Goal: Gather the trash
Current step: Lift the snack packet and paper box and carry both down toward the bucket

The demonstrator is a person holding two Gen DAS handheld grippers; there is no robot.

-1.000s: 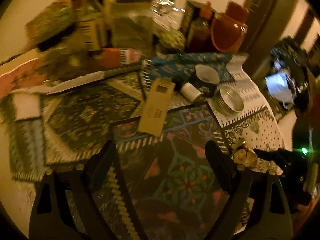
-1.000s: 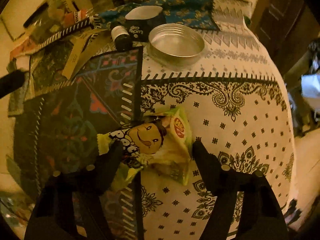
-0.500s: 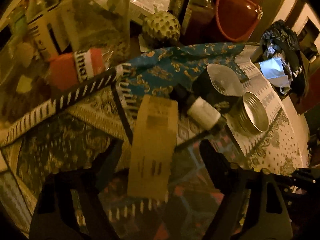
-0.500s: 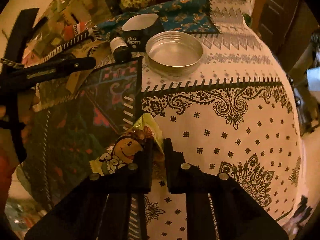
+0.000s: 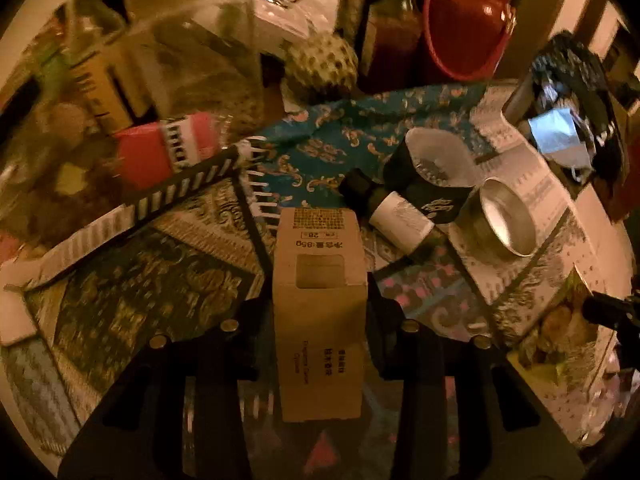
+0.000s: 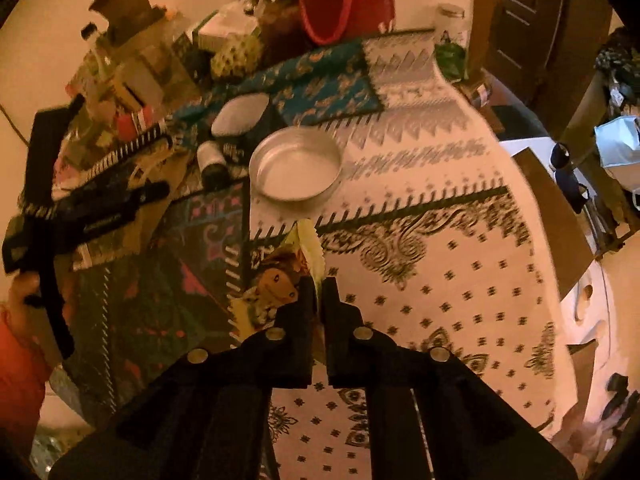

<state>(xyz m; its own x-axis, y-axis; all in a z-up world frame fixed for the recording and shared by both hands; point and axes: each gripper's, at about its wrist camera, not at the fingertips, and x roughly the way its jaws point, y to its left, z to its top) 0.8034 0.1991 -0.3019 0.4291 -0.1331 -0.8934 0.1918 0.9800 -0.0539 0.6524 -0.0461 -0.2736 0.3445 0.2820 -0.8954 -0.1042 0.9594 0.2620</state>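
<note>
Mid-pickup: right tongs clenched on snack wrapper; left tongs closing around cardboard box mid-table, grip unclear. Next: squeeze firmly, lift both.

Left wrist cam: low, close over my left gripper, facing far clutter. Right wrist cam: higher over my right gripper, looking down table. Both views share metal tin.
</note>
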